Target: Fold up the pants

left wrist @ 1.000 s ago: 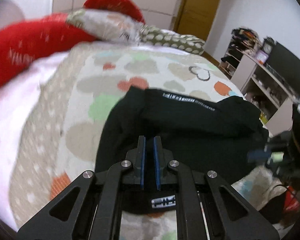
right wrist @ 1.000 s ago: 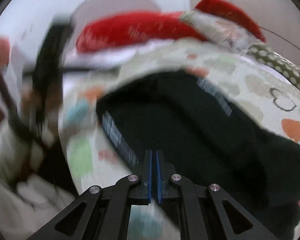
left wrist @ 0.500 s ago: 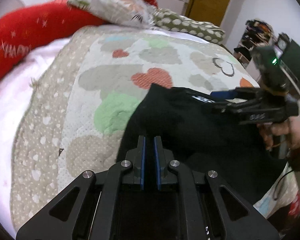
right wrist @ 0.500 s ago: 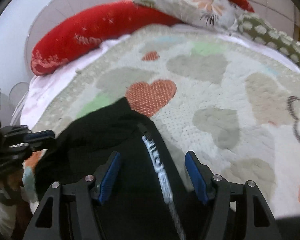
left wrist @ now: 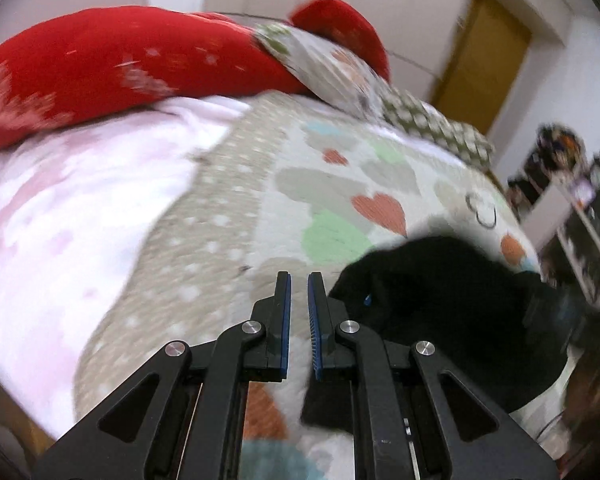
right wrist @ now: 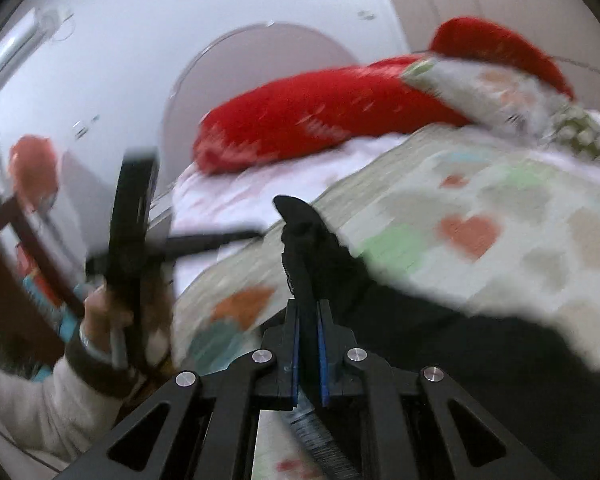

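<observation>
The black pants (left wrist: 452, 304) lie bunched on the heart-patterned quilt (left wrist: 340, 184) at the right of the left wrist view. My left gripper (left wrist: 299, 280) hangs over the quilt just left of the pants, its jaws nearly closed with a narrow gap and nothing between them. In the right wrist view my right gripper (right wrist: 307, 308) is shut on a fold of the black pants (right wrist: 440, 344), and a raised edge of cloth sticks up past the fingertips. The left gripper's body and the hand holding it (right wrist: 112, 312) show at the left of that view.
Red pillows (left wrist: 120, 68) and a patterned pillow (left wrist: 332, 68) lie at the head of the bed. A pink sheet (left wrist: 60, 216) covers the left side. Shelves with clutter (left wrist: 572, 208) stand to the right of the bed. A yellow door (left wrist: 488, 56) is behind.
My right gripper was open over the pants and has closed on a fold of them. My left gripper has come off the pants and moved left, now over bare quilt.
</observation>
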A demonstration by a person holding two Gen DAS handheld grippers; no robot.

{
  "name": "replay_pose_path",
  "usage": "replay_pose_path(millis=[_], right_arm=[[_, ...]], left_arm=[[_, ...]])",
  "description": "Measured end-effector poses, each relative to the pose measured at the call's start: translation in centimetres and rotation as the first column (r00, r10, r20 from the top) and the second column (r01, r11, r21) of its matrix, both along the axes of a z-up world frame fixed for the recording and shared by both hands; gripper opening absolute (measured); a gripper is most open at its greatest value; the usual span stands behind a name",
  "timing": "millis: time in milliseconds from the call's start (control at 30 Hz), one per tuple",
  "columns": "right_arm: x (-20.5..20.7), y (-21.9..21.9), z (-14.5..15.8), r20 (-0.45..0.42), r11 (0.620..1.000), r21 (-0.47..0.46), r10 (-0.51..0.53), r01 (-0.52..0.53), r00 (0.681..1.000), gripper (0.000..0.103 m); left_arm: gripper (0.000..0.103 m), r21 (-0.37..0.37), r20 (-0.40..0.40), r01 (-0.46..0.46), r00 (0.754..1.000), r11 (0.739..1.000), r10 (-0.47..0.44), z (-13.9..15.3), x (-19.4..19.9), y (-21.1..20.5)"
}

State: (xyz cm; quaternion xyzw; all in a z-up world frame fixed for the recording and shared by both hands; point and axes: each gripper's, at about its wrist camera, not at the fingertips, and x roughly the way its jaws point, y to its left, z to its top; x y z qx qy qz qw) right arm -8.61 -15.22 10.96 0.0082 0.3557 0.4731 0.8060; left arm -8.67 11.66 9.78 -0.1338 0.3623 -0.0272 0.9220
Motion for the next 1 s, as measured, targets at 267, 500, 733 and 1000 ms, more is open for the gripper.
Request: replay_pose_path(millis=[267, 500, 733, 1000], right_arm=[[-2.5, 5.5, -8.3, -0.080, 0.993, -0.110, -0.057, 0.048, 0.995, 0.007], [-4.2, -0.3, -6.1, -0.062, 0.989, -0.084, -0.126, 0.121, 0.990, 0.040], [-5.2, -18.5, -4.8, -0.027, 0.813, -0.052, -0.582, 0.581, 0.813, 0.049], [-3.0, -31.8, -6.9, -0.108, 0.515, -0.083, -0.856, 0.853, 0.506, 0.049]], left_arm=[[0.023, -0.014, 0.005, -0.001, 1.000, 1.000, 0.001, 0.9, -2.1, -1.0], [0.023, 0.020, -0.002, 0.143, 0.990, 0.989, -0.143, 0.2, -1.0, -7.7], [0.023, 0.071, -0.077, 0.219, 0.974, 0.973, -0.214, -3.5, 1.2, -13.2], [0.023, 0.073, -0.150, 0.231, 0.964, 0.970, -0.218, -6.5, 3.7, -15.1]])
